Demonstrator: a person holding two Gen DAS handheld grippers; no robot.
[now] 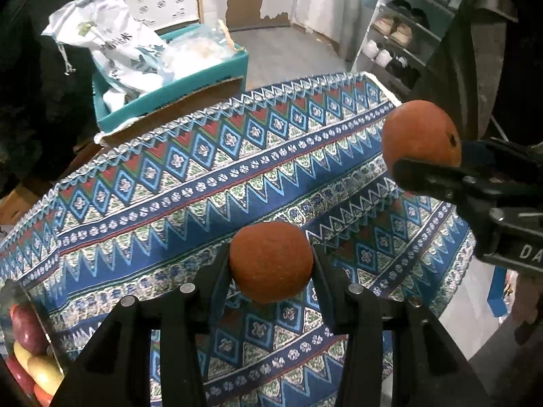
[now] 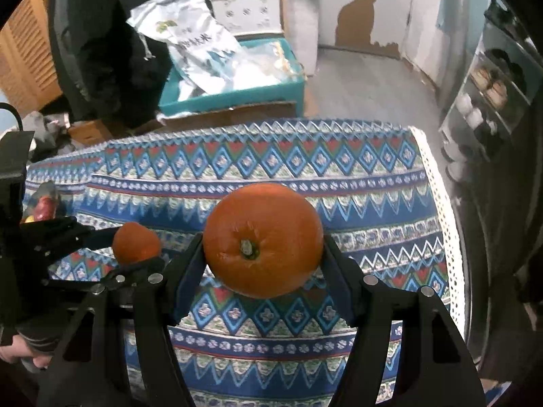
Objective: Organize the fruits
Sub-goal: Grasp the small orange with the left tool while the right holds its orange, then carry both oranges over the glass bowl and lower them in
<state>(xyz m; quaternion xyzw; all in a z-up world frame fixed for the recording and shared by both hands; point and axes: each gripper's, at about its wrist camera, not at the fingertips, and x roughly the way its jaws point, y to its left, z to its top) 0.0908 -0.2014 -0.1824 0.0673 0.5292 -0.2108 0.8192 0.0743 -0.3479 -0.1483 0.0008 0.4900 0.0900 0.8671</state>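
A small orange (image 1: 271, 271) sits between the fingers of my left gripper (image 1: 270, 250), which is shut on it above the patterned tablecloth (image 1: 190, 183). At the right of the left wrist view, my right gripper (image 1: 431, 156) is shut on a larger orange (image 1: 420, 129). In the right wrist view that larger orange (image 2: 263, 240) fills my right gripper (image 2: 264, 239), stem end facing the camera. The left gripper (image 2: 133, 251) with the small orange (image 2: 135, 241) is close by at the left. Both oranges hang clear of the cloth.
Red and yellow apples (image 1: 29, 346) lie in a clear container at the table's left end. Beyond the far edge stands a teal box (image 1: 176, 91) with plastic bags. A shoe rack (image 1: 400, 40) is at the right. A hand (image 2: 18, 352) grips the left tool.
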